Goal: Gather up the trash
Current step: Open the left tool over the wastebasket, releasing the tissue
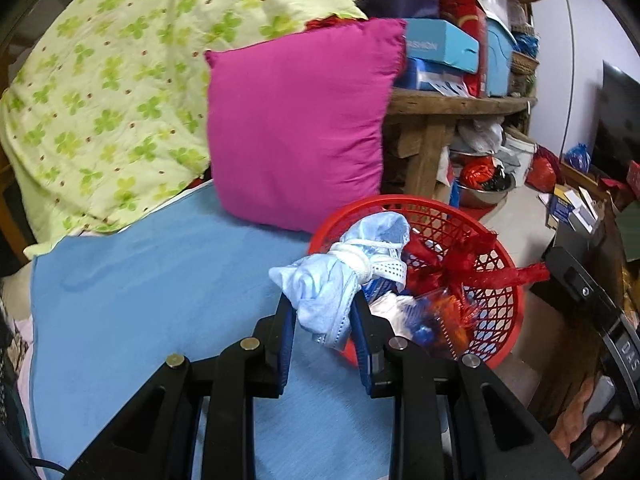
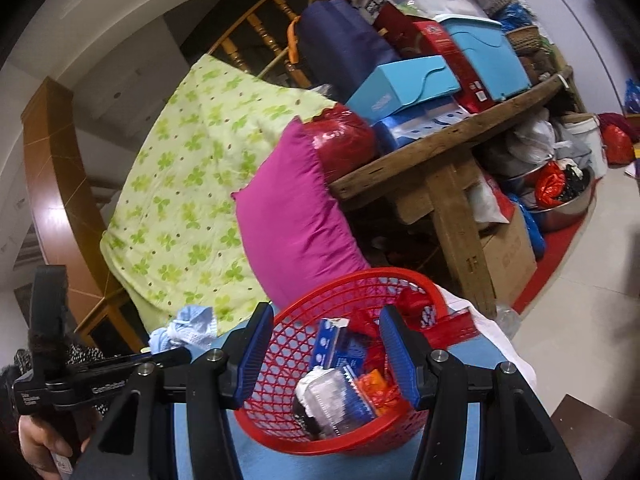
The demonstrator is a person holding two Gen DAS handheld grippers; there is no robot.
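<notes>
We see a blue mat (image 1: 152,280) with a pink cushion (image 1: 296,128) standing behind a red basket (image 1: 500,292) of wrappers. Our left claw (image 1: 322,312) is clamped on a crumpled blue face mask (image 1: 332,280) at the basket's rim; our right claw (image 2: 326,354) stands apart, straddling the basket's near wall, though whether it touches is unclear.

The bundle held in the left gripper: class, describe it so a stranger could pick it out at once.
Start at the big magenta cushion and drop to the red mesh basket beside it. At the basket's near rim, the left gripper pinches a pale blue bundle. Unlike the red and orange scraps inside, it is light blue, knotted with white straps.
</notes>
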